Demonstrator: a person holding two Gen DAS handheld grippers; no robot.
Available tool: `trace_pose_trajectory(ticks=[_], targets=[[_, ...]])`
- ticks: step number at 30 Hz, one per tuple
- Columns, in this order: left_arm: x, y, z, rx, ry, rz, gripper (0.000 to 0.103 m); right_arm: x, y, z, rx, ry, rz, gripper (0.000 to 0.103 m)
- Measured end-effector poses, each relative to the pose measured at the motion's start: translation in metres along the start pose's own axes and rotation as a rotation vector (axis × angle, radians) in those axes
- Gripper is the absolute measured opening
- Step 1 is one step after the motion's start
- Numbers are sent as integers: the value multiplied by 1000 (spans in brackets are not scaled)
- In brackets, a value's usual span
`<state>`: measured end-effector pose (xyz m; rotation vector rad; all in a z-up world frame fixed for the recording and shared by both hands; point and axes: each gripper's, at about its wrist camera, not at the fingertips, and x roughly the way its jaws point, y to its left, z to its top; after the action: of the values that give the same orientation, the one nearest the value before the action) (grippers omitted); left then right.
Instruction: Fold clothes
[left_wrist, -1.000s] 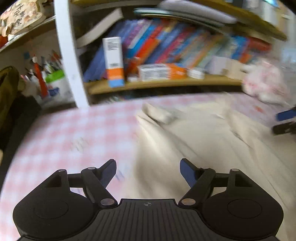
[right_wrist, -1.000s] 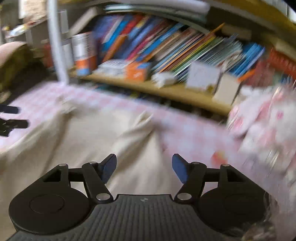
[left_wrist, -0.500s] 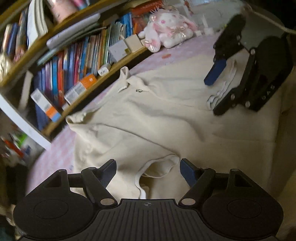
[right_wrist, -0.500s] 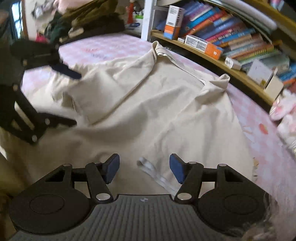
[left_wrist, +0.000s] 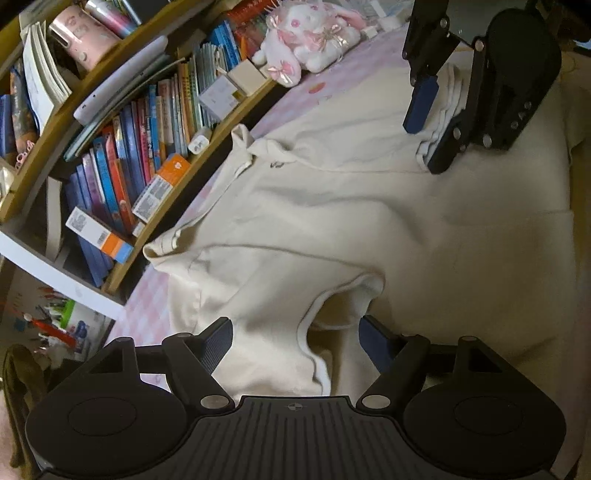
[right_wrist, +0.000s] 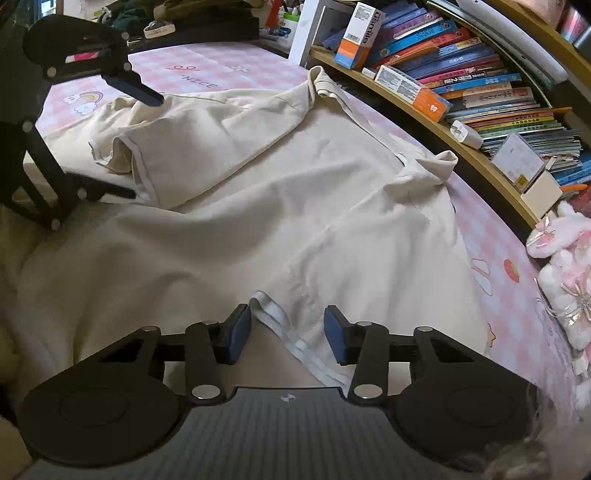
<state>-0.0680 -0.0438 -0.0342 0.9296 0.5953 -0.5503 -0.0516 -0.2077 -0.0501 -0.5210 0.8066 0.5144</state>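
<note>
A cream sweatshirt (left_wrist: 369, 206) (right_wrist: 277, 192) lies spread on the pink checked cover, both sleeves folded in over the body. My left gripper (left_wrist: 295, 332) (right_wrist: 136, 146) stands open, low over the left sleeve, with its white-edged cuff (left_wrist: 314, 325) between the fingers and untouched. My right gripper (right_wrist: 286, 323) (left_wrist: 432, 129) straddles the other sleeve's ribbed white cuff (right_wrist: 275, 317). Its jaws are closing, and a gap still shows between the pads and the cuff.
A curved wooden bookshelf (left_wrist: 155, 158) (right_wrist: 461, 122) full of books and boxes runs along the far side of the cover (right_wrist: 207, 70). A pink and white plush rabbit (left_wrist: 310, 40) (right_wrist: 565, 277) sits beside the shelf. Dark clothes (right_wrist: 177, 18) are piled beyond the cover.
Both grippers swung from facing the shelf down onto the sweatshirt, rolling as they went. Since then they have kept their places, and the right jaws have narrowed around the cuff.
</note>
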Motion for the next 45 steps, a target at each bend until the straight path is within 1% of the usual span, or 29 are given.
trace_pose_trajectory(ticks=[1, 2, 3, 4, 5, 6, 7, 8, 9, 10, 12, 14, 17, 18, 20, 22, 25, 27, 30, 35, 37, 39, 42, 44, 45], targets=[[2, -1, 0, 5, 0, -2, 76, 1, -1, 1, 8, 0, 9, 37], [4, -2, 0, 9, -2, -4, 73, 1, -2, 2, 16, 0, 18, 34], [7, -2, 3, 7, -7, -7, 66, 2, -3, 3, 23, 0, 26, 32], [9, -2, 5, 6, -11, -9, 59, 3, -4, 4, 31, -1, 33, 27], [12, -3, 8, 3, -15, -9, 53, 4, -5, 5, 40, -2, 29, 22], [15, -2, 10, -4, -15, -5, 37, 4, -6, 5, 49, -3, 25, 19], [18, 0, 11, -19, -11, 0, 23, 5, -7, 6, 58, -3, 21, 11], [20, 5, 12, -51, -10, 2, 19, 5, -8, 7, 67, -5, 17, 7], [20, 13, 12, -95, -20, -2, 17, 4, -11, 8, 77, -11, 9, 7], [18, 25, 12, -155, -38, -9, 9, 1, -16, 9, 95, -27, -1, 7], [15, 50, 9, -271, -65, -7, 8, -8, -31, 13, 134, -64, -47, 7], [14, 86, 1, -419, -84, 22, 8, -16, -58, 16, 192, -90, -126, 6], [14, 151, -19, -648, -98, 101, 7, -27, -110, 20, 296, -106, -241, 6], [15, 170, -27, -705, -104, 128, 7, -29, -127, 22, 318, -101, -278, 6], [18, 205, -47, -811, -117, 188, 7, -30, -161, 20, 353, -85, -354, 6], [27, 234, -72, -900, -112, 248, 7, -29, -193, 19, 385, -64, -425, 6], [45, 272, -108, -1007, -56, 323, 6, -22, -232, 16, 425, -23, -510, 6], [57, 286, -125, -1038, -13, 348, 6, -15, -252, 12, 460, 0, -552, 6], [74, 298, -141, -1070, 36, 364, 6, -2, -275, 7, 523, 61, -611, 6], [98, 308, -163, -1193, 83, 321, 7, 23, -288, 1, 547, 153, -655, 5], [104, 308, -170, -1221, 111, 303, 7, 33, -292, -2, 559, 182, -672, 4], [110, 306, -173, -1210, 132, 290, 7, 42, -296, -4, 571, 207, -681, 3], [117, 305, -177, -1193, 154, 266, 8, 53, -301, -9, 599, 229, -667, 3], [119, 304, -178, -1185, 167, 254, 11, 59, -302, -12, 609, 241, -655, 3], [120, 304, -180, -1184, 169, 246, 12, 61, -302, -14, 615, 248, -653, 3]])
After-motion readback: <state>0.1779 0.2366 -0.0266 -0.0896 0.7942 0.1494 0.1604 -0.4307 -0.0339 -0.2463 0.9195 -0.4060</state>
